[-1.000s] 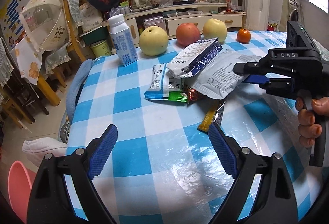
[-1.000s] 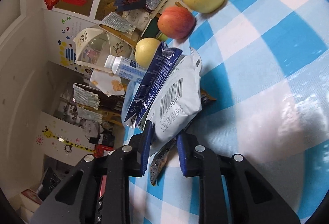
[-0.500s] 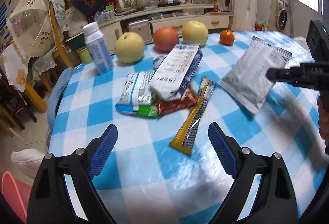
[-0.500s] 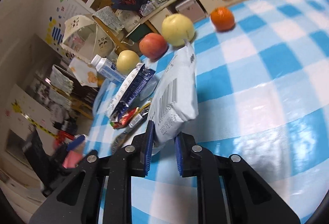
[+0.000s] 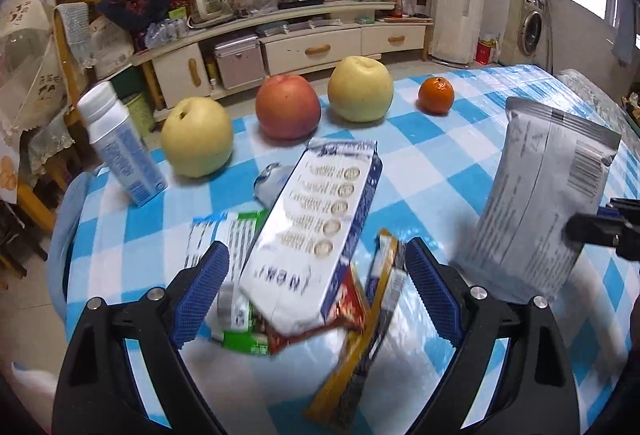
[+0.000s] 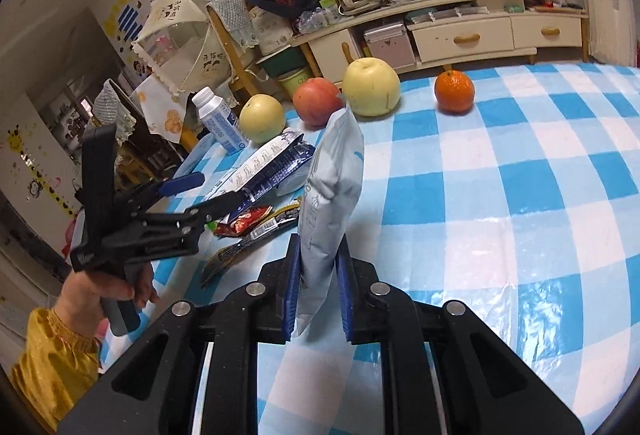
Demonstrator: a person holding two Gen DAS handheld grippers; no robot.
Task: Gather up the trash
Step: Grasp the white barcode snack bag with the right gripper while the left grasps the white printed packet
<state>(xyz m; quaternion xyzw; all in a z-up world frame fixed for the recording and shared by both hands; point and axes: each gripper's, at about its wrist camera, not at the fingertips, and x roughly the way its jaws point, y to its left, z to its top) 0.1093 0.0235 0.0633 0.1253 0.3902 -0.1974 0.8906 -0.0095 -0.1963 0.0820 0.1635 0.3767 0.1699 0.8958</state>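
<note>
My right gripper (image 6: 318,271) is shut on a white-grey snack bag (image 6: 332,191) and holds it upright above the checked table; the bag also shows in the left wrist view (image 5: 544,195). My left gripper (image 5: 316,287) is open and sits around the near end of a white and blue wrapper (image 5: 316,235) that lies on a pile with a green-white wrapper (image 5: 236,275), a red wrapper (image 5: 344,311) and a yellow stick pack (image 5: 360,347). In the right wrist view the left gripper (image 6: 208,195) hovers at the pile.
Two yellow pears (image 5: 198,137) (image 5: 360,89), a red apple (image 5: 288,106), an orange (image 5: 436,95) and a white bottle (image 5: 120,151) stand along the far side of the blue-checked table (image 6: 520,195). A chair and cabinet lie beyond.
The right gripper lifted the white-grey bag off the pile and carried it right, turning it upright. The left gripper moved forward until its fingers came around the pile's wrappers.
</note>
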